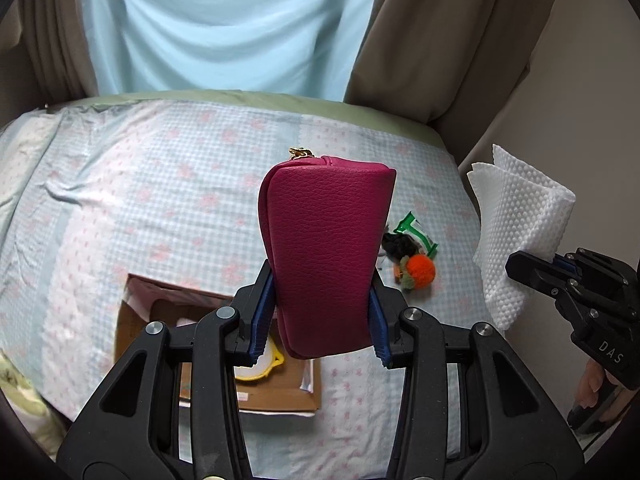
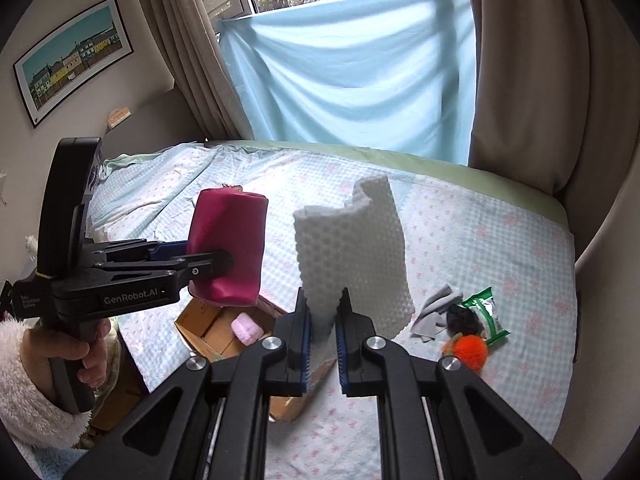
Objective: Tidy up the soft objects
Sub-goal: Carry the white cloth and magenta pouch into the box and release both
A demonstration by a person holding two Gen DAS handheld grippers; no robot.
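A: Nearest first: what has each tool got?

B: The left gripper [image 1: 322, 320] is partly closed, its blue pads pressed against a magenta pouch [image 1: 326, 256] standing upright above the bed. The right gripper [image 2: 323, 332] is closed tight on a folded white paper towel [image 2: 352, 256].

A: Below them?

B: A cardboard box [image 1: 276, 396] sits under the left gripper, mostly hidden behind its arms; a yellow-rimmed item [image 1: 260, 368] and a pink roll [image 2: 247, 329] show inside.

A: Farther out?

B: Beyond the right gripper lie an orange pompom [image 2: 466, 350], a green packet [image 2: 486, 314], a grey cloth [image 2: 438, 310] and something dark [image 2: 462, 318] I cannot identify, on the checked bedspread [image 2: 480, 248].
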